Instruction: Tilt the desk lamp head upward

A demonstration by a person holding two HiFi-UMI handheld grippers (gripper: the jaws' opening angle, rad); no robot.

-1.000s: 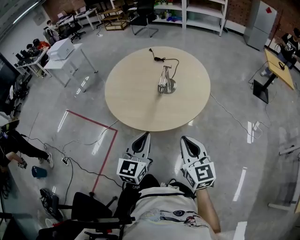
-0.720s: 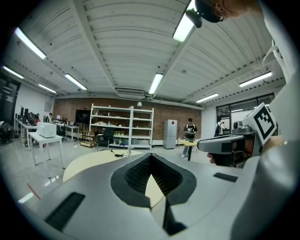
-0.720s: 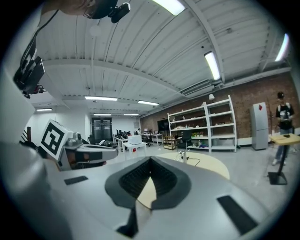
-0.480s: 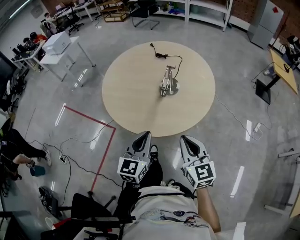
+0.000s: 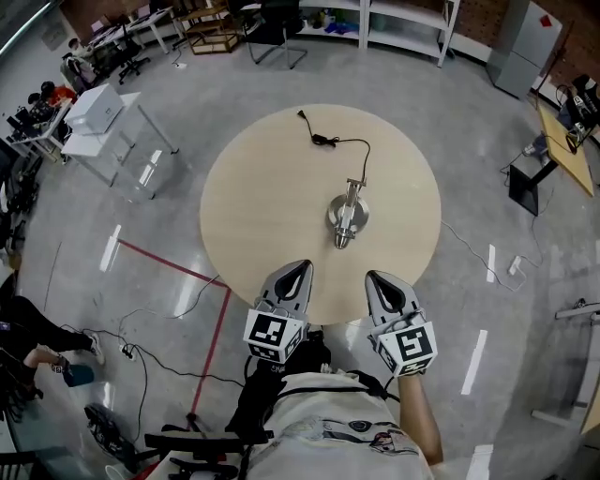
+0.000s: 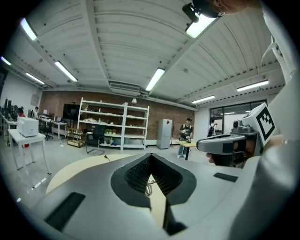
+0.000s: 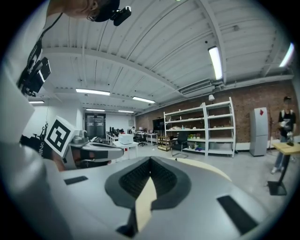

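Observation:
A silver desk lamp point(image 5: 347, 214) stands right of centre on the round beige table point(image 5: 262, 187), its head pointing toward me and its black cord point(image 5: 339, 142) running to the far edge. Both grippers are held side by side at the table's near edge, well short of the lamp. My left gripper point(image 5: 301, 266) is shut with nothing in it, and a sliver of the lamp point(image 6: 148, 187) shows through the gap under its tips point(image 6: 151, 157). My right gripper point(image 5: 372, 277) is shut and empty too point(image 7: 150, 161).
Around the table is glossy grey floor with a red tape line point(image 5: 178, 267) and loose cables point(image 5: 150, 323) at the left. A white desk with a printer point(image 5: 92, 111) stands far left, shelves point(image 5: 403, 23) at the back, a standing desk point(image 5: 562, 127) at the right.
I have come closer to the table: the lamp now sits nearer and lower in the head view, and both gripper tips reach over the table's near edge. Both jaws stayed shut.

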